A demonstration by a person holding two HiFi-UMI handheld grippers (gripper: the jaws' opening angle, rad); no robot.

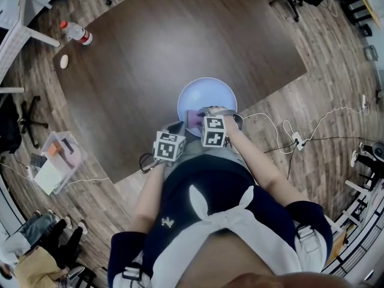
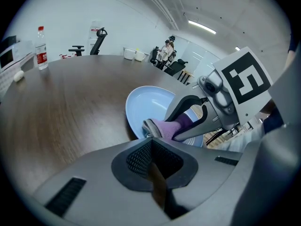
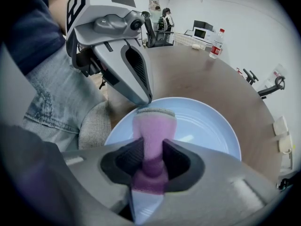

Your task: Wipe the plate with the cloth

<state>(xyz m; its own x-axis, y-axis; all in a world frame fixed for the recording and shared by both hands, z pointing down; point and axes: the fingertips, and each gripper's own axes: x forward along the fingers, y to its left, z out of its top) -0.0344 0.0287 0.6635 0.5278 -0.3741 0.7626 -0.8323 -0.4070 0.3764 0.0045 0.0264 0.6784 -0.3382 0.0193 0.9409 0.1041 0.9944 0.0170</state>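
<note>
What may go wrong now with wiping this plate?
The plate lies close to the near edge of the table; a wiping push might slide it off.
The left gripper is shut at the rim, not gripping it, so it may not steady the plate.
The right gripper pinches a narrow fold of the purple cloth, which could slip out.

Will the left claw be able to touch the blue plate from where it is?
Probably yes. The left claw, shut and empty, sits right at the rim of the plate with nothing between them. The right claw holds the cloth over the plate just beside it, so they might bump.
</note>
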